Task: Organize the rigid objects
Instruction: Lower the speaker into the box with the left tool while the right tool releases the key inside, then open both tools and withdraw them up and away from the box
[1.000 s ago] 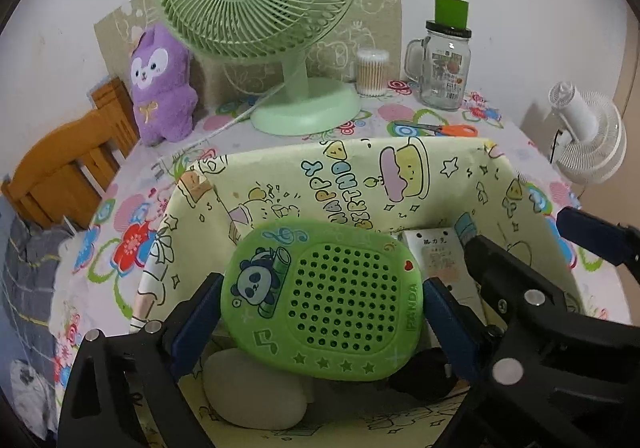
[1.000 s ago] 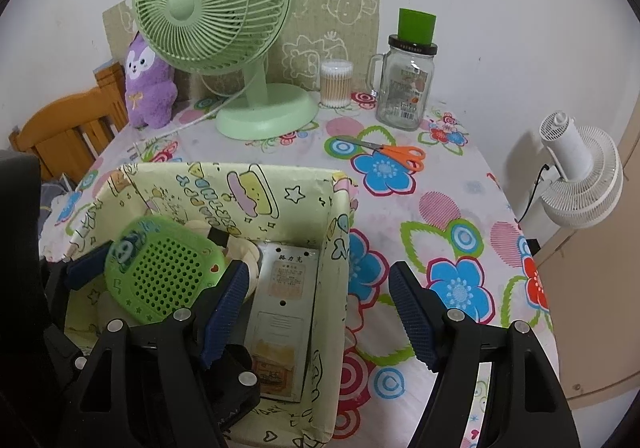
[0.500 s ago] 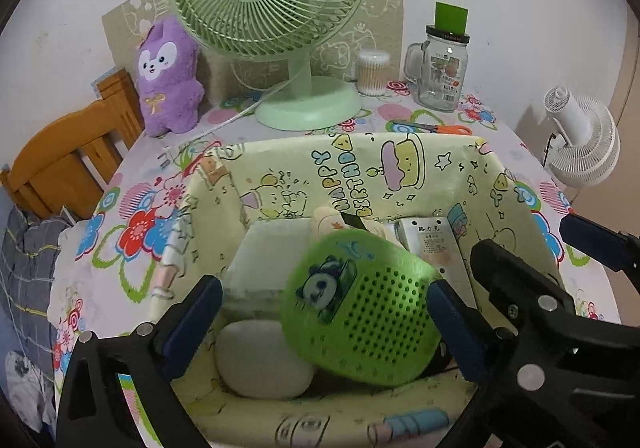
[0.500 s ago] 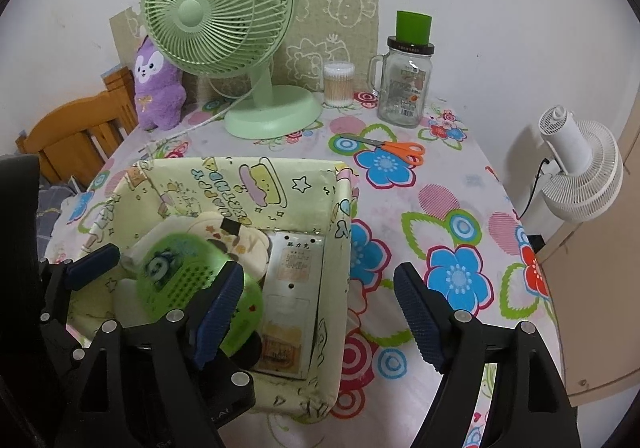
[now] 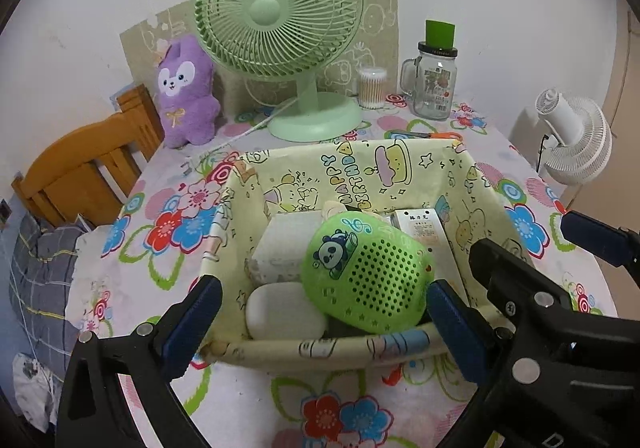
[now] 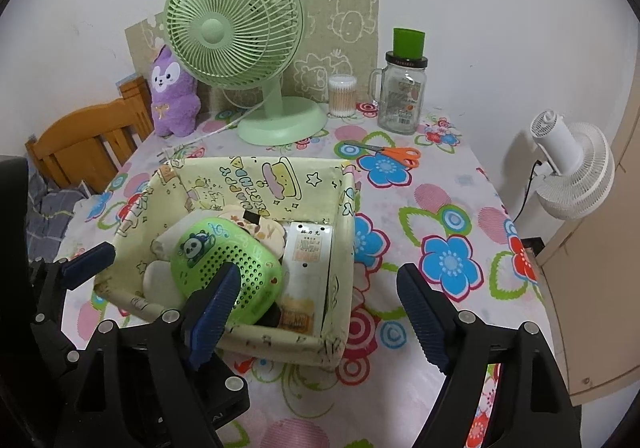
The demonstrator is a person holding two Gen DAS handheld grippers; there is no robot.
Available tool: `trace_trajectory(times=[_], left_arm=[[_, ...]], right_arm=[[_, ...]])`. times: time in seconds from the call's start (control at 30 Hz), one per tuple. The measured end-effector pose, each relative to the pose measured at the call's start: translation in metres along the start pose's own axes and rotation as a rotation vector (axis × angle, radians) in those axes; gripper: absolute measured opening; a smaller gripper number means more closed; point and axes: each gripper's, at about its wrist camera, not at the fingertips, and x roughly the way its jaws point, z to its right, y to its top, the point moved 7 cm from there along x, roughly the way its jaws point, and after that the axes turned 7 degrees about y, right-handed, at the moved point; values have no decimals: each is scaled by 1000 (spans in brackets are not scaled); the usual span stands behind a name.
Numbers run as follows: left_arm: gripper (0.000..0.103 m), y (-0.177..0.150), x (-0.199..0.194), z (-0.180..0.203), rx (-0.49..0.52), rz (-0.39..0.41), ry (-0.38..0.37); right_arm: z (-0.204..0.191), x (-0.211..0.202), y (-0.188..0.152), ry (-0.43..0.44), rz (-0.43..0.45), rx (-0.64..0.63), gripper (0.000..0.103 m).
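Note:
A green panda speaker [image 5: 366, 276] lies tilted in the yellow cartoon-print fabric basket [image 5: 360, 163], on top of a white rounded case [image 5: 284, 312], a white box [image 5: 286, 248] and a printed carton [image 5: 424, 230]. My left gripper [image 5: 320, 318] is open and empty, just in front of the basket's near wall. My right gripper [image 6: 318, 312] is open and empty, above the basket's near right corner [image 6: 334, 344]. The speaker [image 6: 226, 268] also shows in the right wrist view, partly behind my left fingertip.
A green desk fan [image 5: 280, 27], purple plush [image 5: 186, 95], cotton swab tub [image 5: 372, 87] and glass jar [image 5: 436, 85] stand at the table's back. Orange scissors [image 6: 386, 151] lie behind the basket. A white fan [image 6: 572, 171] stands right, a wooden chair [image 5: 84, 171] left.
My left gripper opened and let go of the green speaker, which dropped into the basket. Both grippers pulled back toward me and away from the basket.

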Motion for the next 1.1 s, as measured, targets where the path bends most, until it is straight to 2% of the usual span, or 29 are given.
trace_trajectory(times=[0.43,0.67,1.1], left_arm=[[103,-13,-42,-17,-16,48,11],[103,-23,-65,-28,-31,69,19],[103,-40,-117,-34,-28,137,36]], right_arm=[[-12,-39,-11,5,40,-8,85],[-16,-61,-19,5,81,-19,94],[-11,-106,-37,-13,131,-13,98]])
